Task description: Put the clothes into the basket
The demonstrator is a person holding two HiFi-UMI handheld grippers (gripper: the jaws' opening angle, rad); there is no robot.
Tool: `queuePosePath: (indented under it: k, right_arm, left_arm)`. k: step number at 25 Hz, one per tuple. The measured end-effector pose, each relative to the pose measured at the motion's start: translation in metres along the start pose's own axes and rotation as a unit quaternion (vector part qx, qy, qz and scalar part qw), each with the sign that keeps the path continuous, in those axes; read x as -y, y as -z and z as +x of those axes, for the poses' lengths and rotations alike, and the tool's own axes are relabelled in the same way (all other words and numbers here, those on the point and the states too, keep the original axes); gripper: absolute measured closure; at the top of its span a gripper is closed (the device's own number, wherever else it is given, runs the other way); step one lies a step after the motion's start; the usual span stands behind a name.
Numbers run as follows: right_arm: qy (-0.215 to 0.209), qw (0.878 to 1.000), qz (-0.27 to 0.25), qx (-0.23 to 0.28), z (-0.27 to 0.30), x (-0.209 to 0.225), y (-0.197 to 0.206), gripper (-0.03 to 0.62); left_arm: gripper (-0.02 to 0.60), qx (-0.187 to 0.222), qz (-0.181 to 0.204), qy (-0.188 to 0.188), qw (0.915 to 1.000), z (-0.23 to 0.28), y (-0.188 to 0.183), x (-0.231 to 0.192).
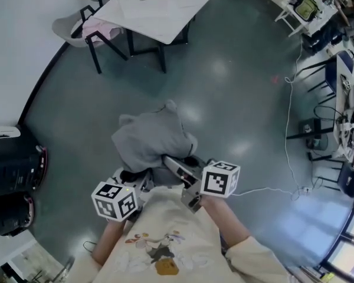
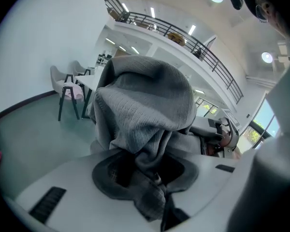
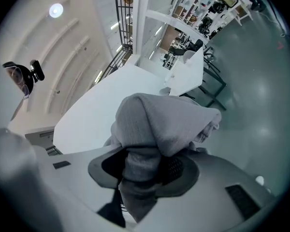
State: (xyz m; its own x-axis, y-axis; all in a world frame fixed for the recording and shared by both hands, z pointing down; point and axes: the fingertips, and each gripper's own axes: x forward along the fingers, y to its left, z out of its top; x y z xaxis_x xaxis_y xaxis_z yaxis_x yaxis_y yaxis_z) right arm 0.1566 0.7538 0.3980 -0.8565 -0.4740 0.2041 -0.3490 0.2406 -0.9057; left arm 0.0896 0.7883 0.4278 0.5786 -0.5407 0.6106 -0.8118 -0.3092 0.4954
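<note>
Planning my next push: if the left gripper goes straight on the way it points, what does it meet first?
The grey garment bunched over its own jaws, which the left gripper is clamped on. Beyond it, probably the floor, though the cloth hides that line.

1. The right gripper (image 3: 142,170) has its jaws closed on a grey knit garment (image 3: 159,124).
2. The garment bunches up over the jaws.
3. A white table (image 3: 101,115) stands beyond it.
4. Grey floor (image 3: 261,81) lies to the right.
</note>
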Motion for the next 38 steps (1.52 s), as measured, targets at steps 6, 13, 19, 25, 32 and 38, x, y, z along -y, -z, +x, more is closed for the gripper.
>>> queuePosePath:
  k: [6,13,19,25,32,38]
  right_arm:
    - [-0.011,1.000,0.005,0.003,0.026,-0.007,-0.005,0.434]
    - [-0.005,1.000,0.012,0.016,0.071,-0.017,-0.009,0.434]
    - [-0.009,0.999,0.012,0.029,0.114,-0.027,-0.016,0.434]
    - [0.008,0.999,0.023,0.032,0.130,-0.025,-0.031,0.434]
    - [0.005,0.999,0.033,0.036,0.152,0.000,-0.080,0.433]
    - [-0.013,0.999,0.031,0.019,0.169,0.029,-0.154,0.433]
  left_arm:
    - [0.457,0.011,-0.001,0.007,0.9999,-0.006,-0.014,-0.023]
    - [0.457,0.000,0.006,0.021,0.9998,-0.019,-0.037,-0.064]
    - [0.457,0.007,0.016,0.023,0.9996,-0.029,-0.060,-0.101]
    - [0.457,0.006,0.009,0.034,0.9994,-0.023,-0.079,-0.114]
    - [0.457,0.003,0.008,0.029,0.9995,0.016,-0.120,-0.130]
    - [0.457,-0.008,-0.004,0.012,0.9999,0.073,-0.174,-0.132]
